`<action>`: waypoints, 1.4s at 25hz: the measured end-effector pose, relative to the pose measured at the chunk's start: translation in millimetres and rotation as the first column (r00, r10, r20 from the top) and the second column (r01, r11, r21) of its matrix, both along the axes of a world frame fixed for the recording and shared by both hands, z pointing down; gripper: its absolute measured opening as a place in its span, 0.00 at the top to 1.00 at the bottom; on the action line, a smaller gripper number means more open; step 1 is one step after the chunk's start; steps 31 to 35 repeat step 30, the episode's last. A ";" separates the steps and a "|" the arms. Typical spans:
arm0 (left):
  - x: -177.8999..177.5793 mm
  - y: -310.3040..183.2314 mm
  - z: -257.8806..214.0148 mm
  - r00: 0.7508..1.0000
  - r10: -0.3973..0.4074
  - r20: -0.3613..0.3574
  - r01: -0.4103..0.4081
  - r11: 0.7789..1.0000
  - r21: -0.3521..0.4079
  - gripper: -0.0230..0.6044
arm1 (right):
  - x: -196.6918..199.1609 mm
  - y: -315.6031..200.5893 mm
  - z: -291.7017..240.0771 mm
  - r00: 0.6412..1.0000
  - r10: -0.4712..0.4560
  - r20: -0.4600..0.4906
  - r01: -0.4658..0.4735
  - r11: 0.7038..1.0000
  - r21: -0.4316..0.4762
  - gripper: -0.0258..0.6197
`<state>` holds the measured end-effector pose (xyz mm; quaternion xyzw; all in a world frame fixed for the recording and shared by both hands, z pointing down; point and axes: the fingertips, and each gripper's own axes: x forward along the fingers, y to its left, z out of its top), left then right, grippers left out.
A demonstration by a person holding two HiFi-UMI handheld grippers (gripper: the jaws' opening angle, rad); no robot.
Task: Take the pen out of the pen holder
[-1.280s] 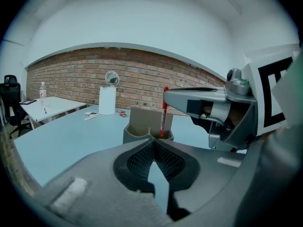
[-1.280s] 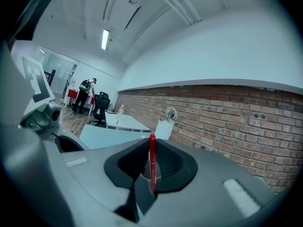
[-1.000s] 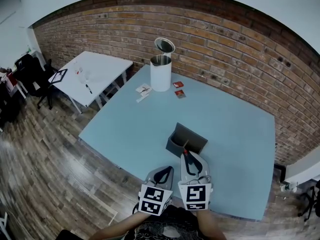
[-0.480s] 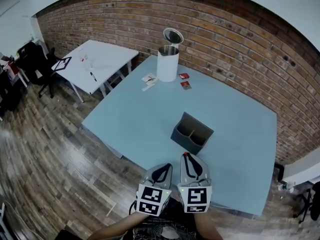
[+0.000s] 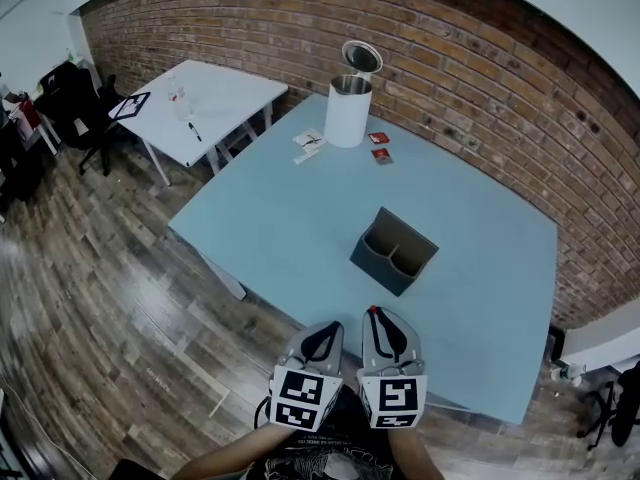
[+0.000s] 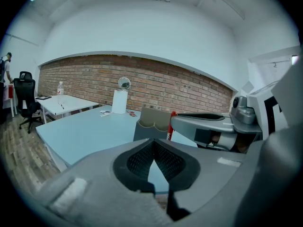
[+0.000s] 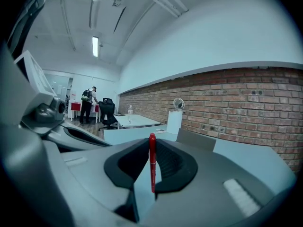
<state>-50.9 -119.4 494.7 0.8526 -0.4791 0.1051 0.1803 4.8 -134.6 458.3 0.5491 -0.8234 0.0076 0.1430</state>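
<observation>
Rough brick wall (image 5: pixel 480 58), glossy wood floor (image 5: pixel 100 268), matt table (image 5: pixel 280 228)

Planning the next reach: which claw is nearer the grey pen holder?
Right. The right claw, shut on the red pen, sits just short of the pen holder, not touching; the left claw sits farther back and left.

Rm: brick wall (image 5: pixel 480 58), wood floor (image 5: pixel 90 298), white side table (image 5: pixel 220 93), strip lights (image 7: pixel 95 46).
</observation>
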 end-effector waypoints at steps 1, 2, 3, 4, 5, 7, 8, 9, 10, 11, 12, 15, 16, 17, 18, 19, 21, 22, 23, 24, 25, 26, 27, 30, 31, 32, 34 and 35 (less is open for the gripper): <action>-0.6 2.0 -0.3 1.000 0.000 0.003 0.000 1.000 0.002 0.97 | -1.0 2.4 0.9 1.000 -0.001 0.001 0.001 1.000 -0.004 0.89; -1.2 3.6 -0.5 1.000 -0.002 0.003 0.002 1.000 0.002 0.97 | -2.0 4.6 1.9 1.000 -0.004 0.001 0.004 1.000 -0.008 0.89; -1.7 5.0 -0.6 1.000 -0.004 0.003 0.004 1.000 0.002 0.97 | -2.9 6.9 3.2 1.000 -0.007 0.000 0.007 1.000 -0.013 0.89; -2.3 6.4 -0.5 1.000 -0.006 0.003 0.006 1.000 0.002 0.97 | -3.7 9.4 4.9 1.000 -0.010 0.000 0.010 1.000 -0.019 0.89; -3.1 7.9 -0.5 1.000 -0.008 0.002 0.008 1.000 0.002 0.97 | -4.5 12.0 6.5 1.000 -0.013 0.001 0.013 1.000 -0.025 0.89; -4.9 10.9 -0.6 1.000 -0.011 0.001 0.011 1.000 0.002 0.97 | -5.6 17.1 9.1 1.000 -0.015 0.006 0.016 0.999 -0.034 0.89; -5.5 12.5 -0.7 1.000 -0.013 0.000 0.013 1.000 0.001 0.97 | -6.0 19.5 9.6 1.000 -0.016 0.009 0.016 0.999 -0.038 0.89; -5.8 14.1 -0.8 1.000 -0.014 -0.001 0.014 1.000 0.001 0.97 | -6.5 21.9 9.6 1.000 -0.017 0.011 0.017 0.999 -0.041 0.89; -6.0 16.1 -1.0 1.000 -0.014 -0.004 0.014 1.000 0.001 0.97 | -7.1 24.3 9.3 1.000 -0.019 0.015 0.019 0.999 -0.043 0.89; -6.2 18.2 -1.2 1.000 -0.015 -0.007 0.015 1.000 0.002 0.97 | -7.8 26.6 9.1 1.000 -0.020 0.019 0.021 0.999 -0.045 0.89; -6.4 20.3 -1.3 1.000 -0.015 -0.010 0.015 1.000 0.002 0.97 | -8.5 29.0 9.3 0.999 -0.022 0.023 0.023 0.999 -0.048 0.89; -7.7 25.8 -1.8 1.000 -0.018 -0.015 0.018 1.000 0.001 0.97 | -10.9 35.3 9.7 0.999 -0.029 0.026 0.030 0.998 -0.054 0.89; -8.0 27.3 -1.6 1.000 -0.018 -0.017 0.018 1.000 0.000 0.97 | -11.7 37.1 9.7 0.999 -0.031 0.025 0.033 0.998 -0.056 0.89; -8.2 28.7 -1.2 1.000 -0.019 -0.018 0.019 1.000 -0.002 0.97 | -12.2 39.0 9.8 0.999 -0.033 0.023 0.035 0.998 -0.057 0.89; -8.1 29.8 -0.7 1.000 -0.019 -0.019 0.019 1.000 -0.004 0.97 | -12.4 40.8 10.2 0.999 -0.035 0.021 0.036 0.998 -0.060 0.89; -7.8 30.8 -0.2 1.000 -0.019 -0.020 0.019 1.000 -0.006 0.97 | -12.2 42.4 10.9 0.999 -0.035 0.019 0.036 0.997 -0.063 0.89; -7.1 32.2 0.7 1.000 -0.020 -0.023 0.020 1.000 -0.009 0.97 | -11.2 45.3 12.5 0.999 -0.036 0.015 0.037 0.997 -0.067 0.89; -6.6 32.8 0.8 0.999 -0.020 -0.024 0.020 1.000 -0.009 0.97 | -10.7 46.6 13.4 0.999 -0.036 0.012 0.037 0.997 -0.068 0.89; -6.1 33.5 0.8 0.999 -0.020 -0.025 0.020 1.000 -0.009 0.97 | -10.0 47.7 14.1 0.999 -0.036 0.010 0.036 0.997 -0.069 0.89; -5.6 34.3 0.8 0.999 -0.019 -0.026 0.019 1.000 -0.008 0.97 | -9.4 48.8 14.6 0.999 -0.035 0.008 0.035 0.997 -0.068 0.89; -4.9 35.2 0.7 0.999 -0.018 -0.027 0.018 1.000 -0.008 0.97 | -9.0 49.9 14.8 0.999 -0.034 0.007 0.035 0.997 -0.069 0.89; -4.1 35.9 0.5 1.000 -0.016 -0.027 0.016 1.000 -0.007 0.97 | -8.8 50.8 14.8 0.999 -0.034 0.008 0.035 0.997 -0.071 0.89; -3.2 36.4 0.2 1.000 -0.014 -0.027 0.014 1.000 -0.007 0.97 | -8.5 51.4 14.6 0.999 -0.034 0.009 0.035 0.997 -0.072 0.89; -0.5 37.1 -1.3 1.000 -0.010 -0.025 0.010 1.000 -0.005 0.97 | -7.5 52.0 13.1 0.999 -0.036 0.010 0.037 0.997 -0.072 0.89; -0.5 37.1 -1.3 1.000 -0.010 -0.025 0.010 1.000 -0.005 0.97 | -7.5 52.0 13.1 0.999 -0.036 0.010 0.037 0.997 -0.072 0.89; -0.5 37.1 -1.3 1.000 -0.010 -0.025 0.010 1.000 -0.005 0.97 | -7.5 52.0 13.1 0.999 -0.036 0.010 0.037 0.997 -0.072 0.89; -0.5 37.1 -1.3 1.000 -0.010 -0.025 0.010 1.000 -0.005 0.97 | -7.5 52.0 13.1 0.999 -0.036 0.010 0.037 0.997 -0.072 0.89; -0.5 37.1 -1.3 1.000 -0.010 -0.025 0.010 1.000 -0.005 0.97 | -7.5 52.0 13.1 0.999 -0.036 0.010 0.037 0.997 -0.072 0.89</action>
